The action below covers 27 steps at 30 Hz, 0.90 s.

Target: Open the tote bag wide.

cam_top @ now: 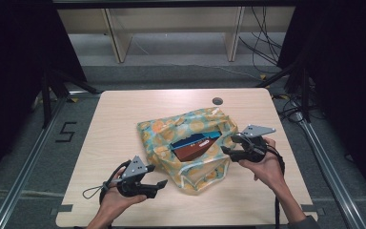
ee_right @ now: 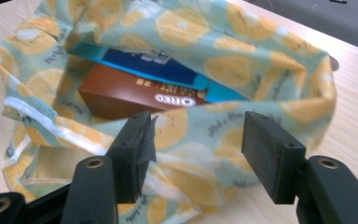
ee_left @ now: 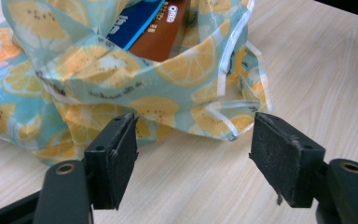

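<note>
A teal cloth bag (cam_top: 171, 126) printed with orange slices lies on the wooden table (cam_top: 124, 109), its mouth open toward the person. Inside lie a brown Oreo box (cam_top: 193, 150) and a blue box (cam_top: 190, 141). My left gripper (cam_top: 161, 187) sits by the bag's near-left corner, open, with bare table between its pads and the bag's rim (ee_left: 121, 70) just beyond. My right gripper (cam_top: 228, 145) is at the bag's right side, open. In the right gripper view the jaws stand apart in front of the bag's rim (ee_right: 242, 56), with the brown box (ee_right: 121, 95) and blue box (ee_right: 154, 65) behind.
A dark round grommet (cam_top: 217, 101) sits in the table near its far edge. Bare wood lies left of the bag and along the front edge. Beyond the table are wooden shelf legs (cam_top: 116, 43) and cables (cam_top: 262, 43) on the floor.
</note>
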Available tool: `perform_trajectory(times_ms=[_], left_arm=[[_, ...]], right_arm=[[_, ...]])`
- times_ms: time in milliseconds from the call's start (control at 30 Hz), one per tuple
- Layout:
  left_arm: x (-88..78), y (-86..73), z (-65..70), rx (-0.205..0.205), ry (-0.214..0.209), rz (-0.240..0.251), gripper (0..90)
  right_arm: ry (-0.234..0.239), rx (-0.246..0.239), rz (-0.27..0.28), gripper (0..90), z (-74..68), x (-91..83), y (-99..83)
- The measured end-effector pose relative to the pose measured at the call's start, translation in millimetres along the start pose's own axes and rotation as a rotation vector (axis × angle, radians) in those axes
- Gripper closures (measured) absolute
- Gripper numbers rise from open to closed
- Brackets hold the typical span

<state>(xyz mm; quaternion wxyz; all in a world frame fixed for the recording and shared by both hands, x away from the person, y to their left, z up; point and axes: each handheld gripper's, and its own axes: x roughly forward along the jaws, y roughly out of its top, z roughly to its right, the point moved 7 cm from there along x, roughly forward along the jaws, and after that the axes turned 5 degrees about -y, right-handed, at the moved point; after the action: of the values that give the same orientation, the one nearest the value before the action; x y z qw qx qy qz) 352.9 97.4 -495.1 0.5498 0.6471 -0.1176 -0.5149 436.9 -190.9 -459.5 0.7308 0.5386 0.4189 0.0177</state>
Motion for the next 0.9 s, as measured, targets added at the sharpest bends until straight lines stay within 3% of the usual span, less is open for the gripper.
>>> perform_trajectory(times_ms=[67,133,200,300,400,433,467,600,667,733,767,800,833,900], left_arm=[[0.2,-2.4,0.0,0.015,0.003,-0.001,29.2],[0.2,-5.6,1.9,-0.014,0.005,0.001,28.6],[-1.1,-8.5,0.3,0.002,0.004,-0.003,28.2],[-2.1,-11.1,-1.7,-0.018,0.012,0.008,27.0],[-3.4,-16.0,-7.1,-0.028,0.032,-0.004,26.1],[-3.2,-17.4,-9.7,-0.009,0.026,-0.007,25.8],[-2.2,-19.3,-9.3,-0.044,0.030,0.001,25.7],[-0.4,-25.6,-8.8,-0.054,0.031,0.010,24.2],[-0.3,-29.9,-7.7,-0.042,0.032,-0.005,23.9],[1.4,-32.7,-4.6,-0.050,0.024,0.001,22.8],[1.6,-35.3,-4.0,-0.040,0.020,-0.009,22.5],[0.9,-37.2,-3.9,-0.031,0.026,-0.025,22.4],[2.6,-37.8,-2.5,-0.037,0.026,-0.010,22.0],[1.9,-41.4,-1.8,-0.023,0.019,-0.039,20.7]], right_arm=[[-0.010,0.018,0.002,42.1,1.7,-2.6,-4.3],[-0.019,0.022,0.005,41.1,4.1,-5.1,-8.1],[-0.025,0.017,0.012,40.5,6.3,-8.3,-11.6],[-0.027,0.024,0.004,39.4,7.4,-12.5,-18.7],[-0.023,0.063,-0.028,38.7,4.5,-16.9,-27.9],[-0.035,0.018,-0.008,38.7,8.7,-16.2,-29.1],[-0.035,0.017,-0.008,38.5,8.6,-16.9,-31.5],[-0.036,0.045,-0.022,37.3,4.9,-19.7,-41.5],[-0.040,0.021,-0.018,37.0,5.6,-19.4,-45.3],[-0.029,0.049,-0.034,35.8,0.2,-21.1,-49.7],[-0.033,0.019,-0.024,35.1,1.7,-20.3,-50.7],[-0.031,0.034,-0.021,35.1,-1.6,-20.5,-52.5],[-0.025,0.024,-0.022,35.0,-2.3,-20.8,-53.4],[-0.024,0.017,-0.024,34.6,-5.0,-20.8,-56.7]])
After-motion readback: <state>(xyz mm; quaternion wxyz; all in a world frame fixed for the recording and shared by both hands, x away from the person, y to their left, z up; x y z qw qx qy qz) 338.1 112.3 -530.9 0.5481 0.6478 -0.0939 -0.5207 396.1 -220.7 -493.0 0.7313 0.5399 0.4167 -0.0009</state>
